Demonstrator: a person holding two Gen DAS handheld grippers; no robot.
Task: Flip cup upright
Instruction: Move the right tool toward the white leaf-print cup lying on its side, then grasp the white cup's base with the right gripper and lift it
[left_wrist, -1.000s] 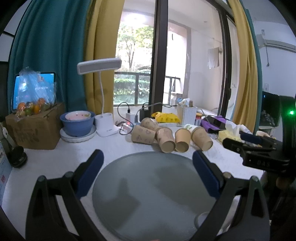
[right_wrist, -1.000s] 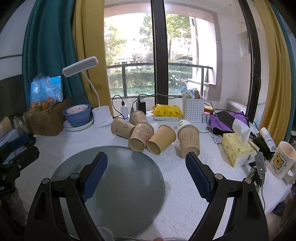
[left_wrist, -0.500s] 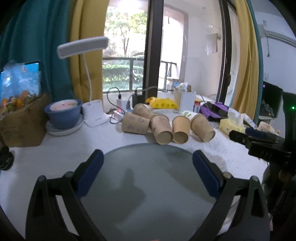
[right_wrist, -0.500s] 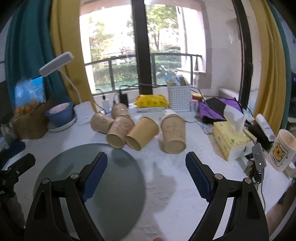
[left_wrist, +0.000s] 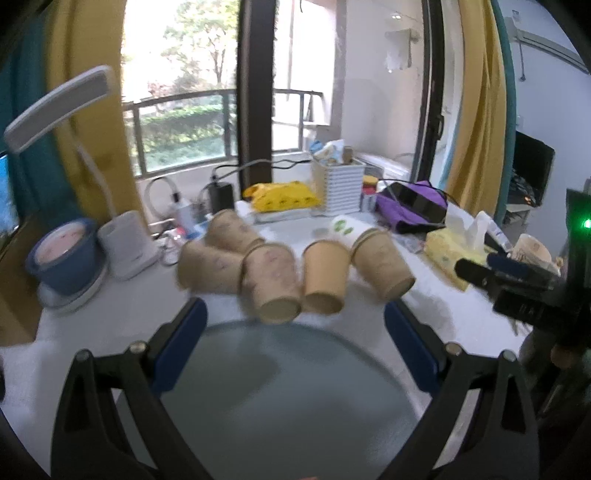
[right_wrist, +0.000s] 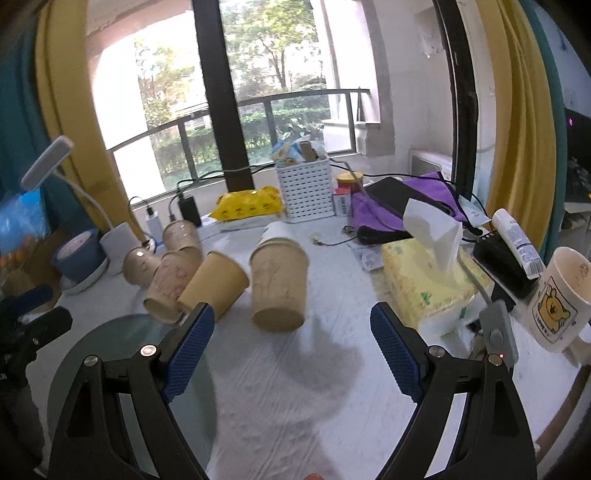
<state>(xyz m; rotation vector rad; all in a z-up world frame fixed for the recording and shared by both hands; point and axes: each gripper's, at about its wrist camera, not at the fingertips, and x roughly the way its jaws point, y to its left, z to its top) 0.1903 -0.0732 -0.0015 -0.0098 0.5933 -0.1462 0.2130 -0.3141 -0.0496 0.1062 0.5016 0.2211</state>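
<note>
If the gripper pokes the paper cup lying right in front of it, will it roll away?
Probably. The paper cup lies on its round side, so a nudge likely rolls it in a curve. It looks thin, light and empty, so the open right hand-held gripper could dent it if squeezed hard.

Bare cloth (right_wrist: 295, 387) before cups (right_wrist: 279, 288), tissue box (right_wrist: 424, 284) right

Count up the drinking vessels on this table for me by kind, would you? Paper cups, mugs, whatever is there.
Brown paper cups lying on their sides: 5
White paper cup with green print, just behind one brown cup: 1
Cream ceramic mug with a bear picture, upright: 1
Total: 7
</note>
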